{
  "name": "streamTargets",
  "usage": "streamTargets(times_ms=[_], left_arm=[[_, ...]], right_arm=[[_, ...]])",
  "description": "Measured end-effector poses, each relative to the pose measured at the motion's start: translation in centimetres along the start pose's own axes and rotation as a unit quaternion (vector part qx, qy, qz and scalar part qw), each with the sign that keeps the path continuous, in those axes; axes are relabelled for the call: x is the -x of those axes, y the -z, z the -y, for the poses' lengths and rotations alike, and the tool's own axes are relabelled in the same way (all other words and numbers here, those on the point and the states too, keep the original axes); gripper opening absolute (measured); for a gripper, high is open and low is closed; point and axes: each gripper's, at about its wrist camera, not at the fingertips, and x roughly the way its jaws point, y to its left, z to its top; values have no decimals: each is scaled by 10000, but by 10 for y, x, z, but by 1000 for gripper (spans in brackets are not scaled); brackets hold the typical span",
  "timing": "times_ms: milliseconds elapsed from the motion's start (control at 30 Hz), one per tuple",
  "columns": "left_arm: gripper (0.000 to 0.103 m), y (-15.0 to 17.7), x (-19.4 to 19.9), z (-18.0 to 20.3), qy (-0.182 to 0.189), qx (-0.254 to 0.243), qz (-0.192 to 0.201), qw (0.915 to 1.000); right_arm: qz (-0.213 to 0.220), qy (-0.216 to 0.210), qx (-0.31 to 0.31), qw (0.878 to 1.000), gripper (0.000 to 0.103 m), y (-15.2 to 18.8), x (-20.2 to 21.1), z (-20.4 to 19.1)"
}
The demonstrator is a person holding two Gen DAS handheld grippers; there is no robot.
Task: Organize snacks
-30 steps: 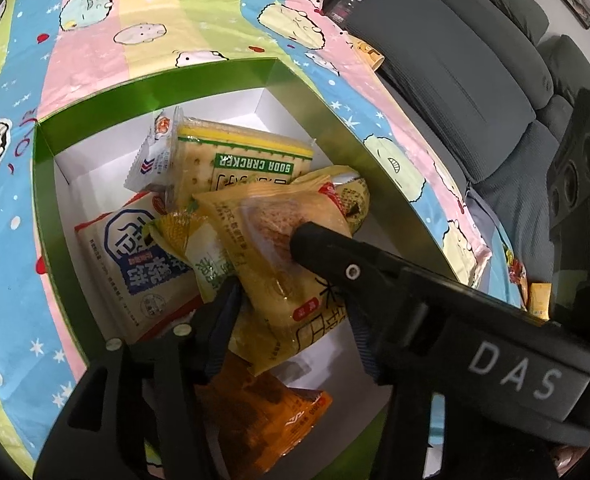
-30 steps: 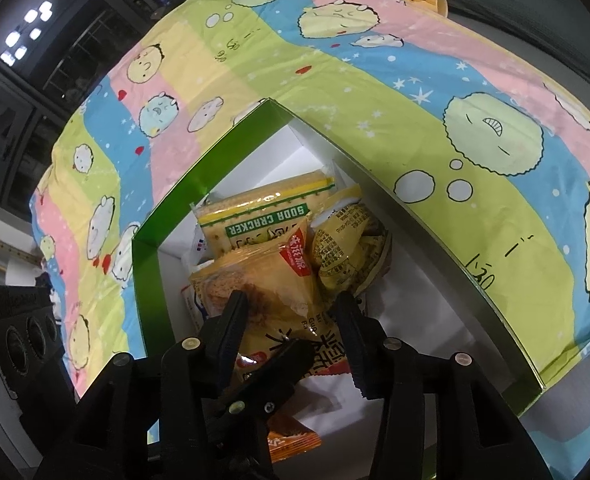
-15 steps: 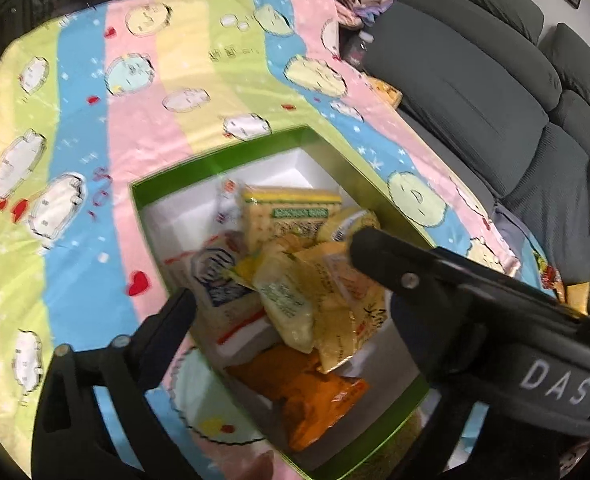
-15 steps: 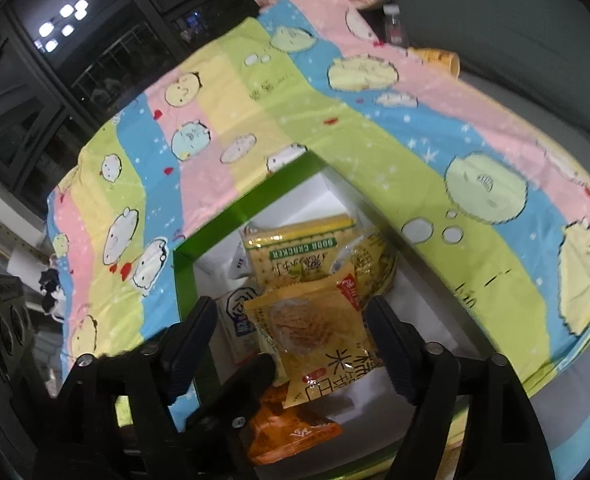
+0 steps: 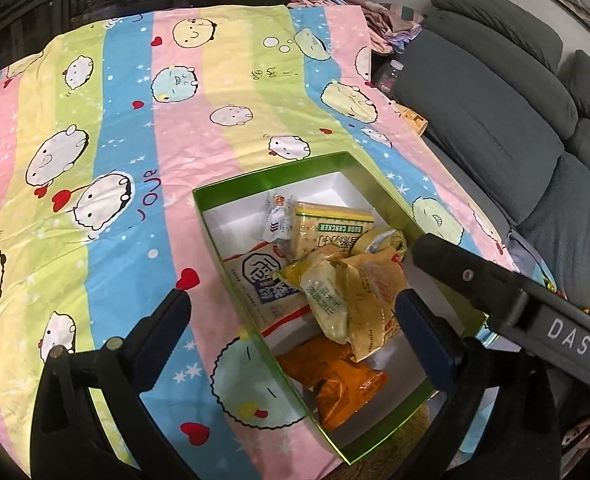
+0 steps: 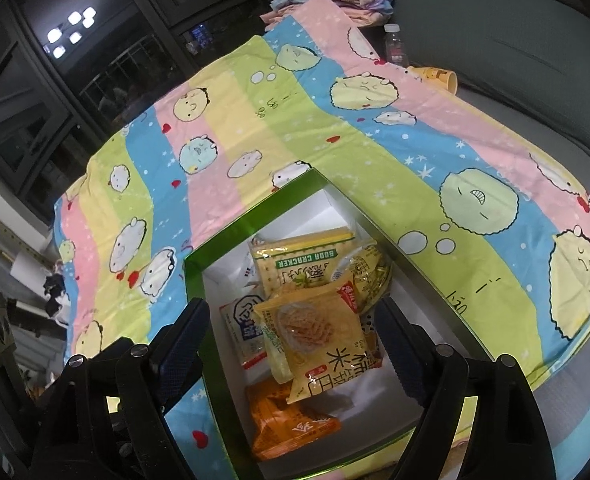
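A green box [image 5: 231, 190] with a white inside sits on the cartoon bedsheet and holds several snack packs: a soda cracker pack [image 5: 331, 226], a yellow rice-cake pack [image 5: 371, 300], an orange bag [image 5: 335, 380] and a white-blue pack [image 5: 261, 280]. The box [image 6: 231, 236], the rice-cake pack [image 6: 319, 340], the cracker pack [image 6: 307, 258] and the orange bag [image 6: 291, 420] also show in the right wrist view. My left gripper [image 5: 291, 304] is open and empty above the box. My right gripper [image 6: 291, 328] is open and empty above the box.
The striped sheet [image 5: 115, 128] covers the surface around the box. A grey sofa [image 5: 495, 92] stands at the right. A yellow cup [image 6: 439, 78] and a bottle [image 6: 395, 44] sit at the sheet's far edge. Dark windows [image 6: 55, 80] are behind.
My left gripper let go of the yellow rice-cake pack, which now lies in the box. Both grippers opened wide and pulled up and back from the box.
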Motion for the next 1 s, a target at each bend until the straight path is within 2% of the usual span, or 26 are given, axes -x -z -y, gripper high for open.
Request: streamTargets(times_ms=[233, 1000], left_arm=[[102, 4, -2, -2, -39, 5, -79, 10000], [102, 6, 6, -5, 4, 39, 5, 10000]], right_arm=[[-22, 66, 6, 10000, 85, 2, 0, -2], [12, 202, 10, 9998, 85, 0, -1, -1]])
